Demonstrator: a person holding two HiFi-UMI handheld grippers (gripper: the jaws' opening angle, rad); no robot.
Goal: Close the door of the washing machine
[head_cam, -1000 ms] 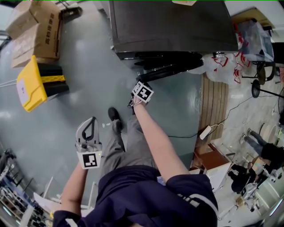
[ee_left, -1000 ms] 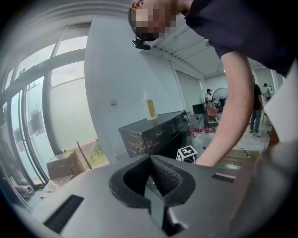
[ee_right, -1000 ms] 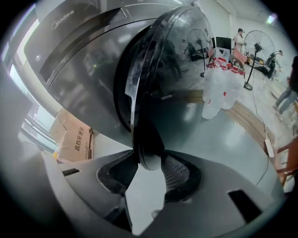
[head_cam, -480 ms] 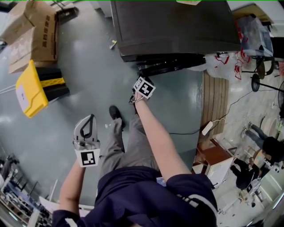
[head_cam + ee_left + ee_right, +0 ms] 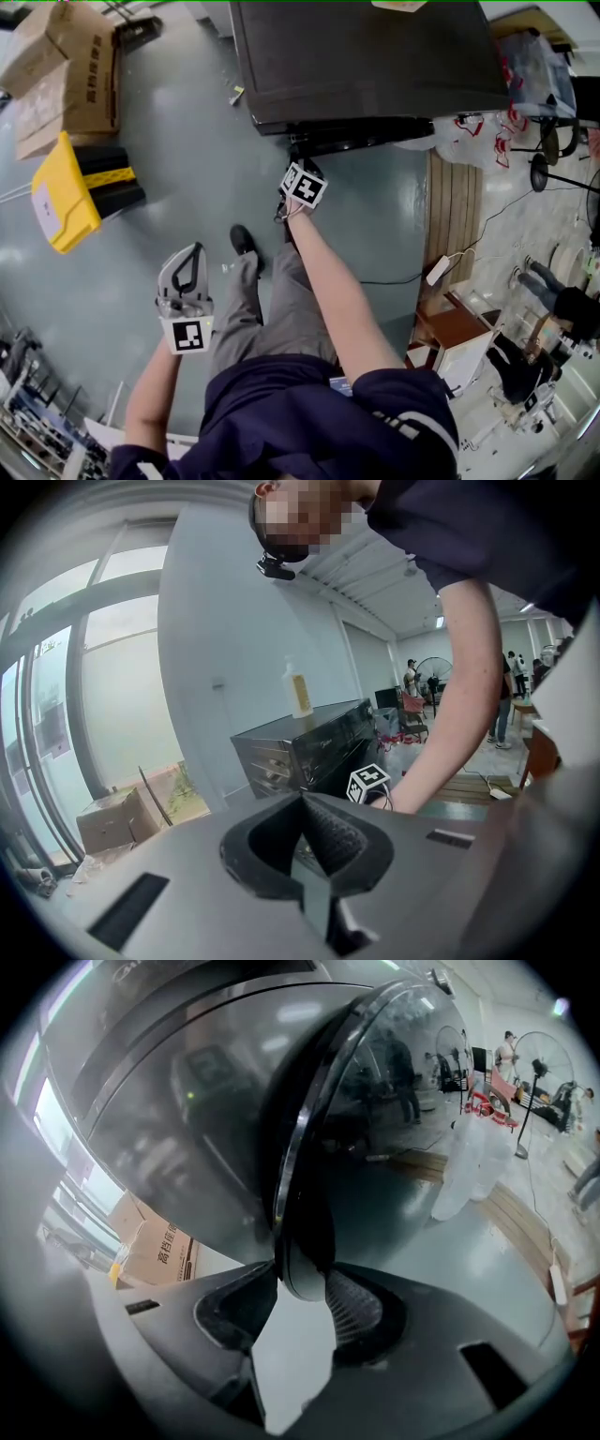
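The dark grey washing machine point(image 5: 366, 56) stands at the top of the head view. Its round door point(image 5: 361, 138) lies almost flat against the front. My right gripper point(image 5: 300, 157) is shut on the door's edge. In the right gripper view the door's rim point(image 5: 298, 1241) sits pinched between the pads of that gripper point(image 5: 302, 1288), with the glass door point(image 5: 375, 1147) swung close to the machine's body point(image 5: 187, 1119). My left gripper point(image 5: 194, 251) hangs at the lower left over the floor, shut and holding nothing point(image 5: 302, 803); its view shows the machine point(image 5: 300, 747) from the side.
Cardboard boxes point(image 5: 70, 66) and a yellow and black object point(image 5: 64, 192) lie on the floor to the left. Right of the machine are plastic bags point(image 5: 469, 141) and a wooden pallet point(image 5: 455, 216). The person's shoe point(image 5: 244, 241) is below the door. A bottle point(image 5: 300, 691) stands on the machine.
The right gripper has moved toward the machine with the door's edge in it, and the door has swung nearer to the front. The left gripper has shifted slightly.
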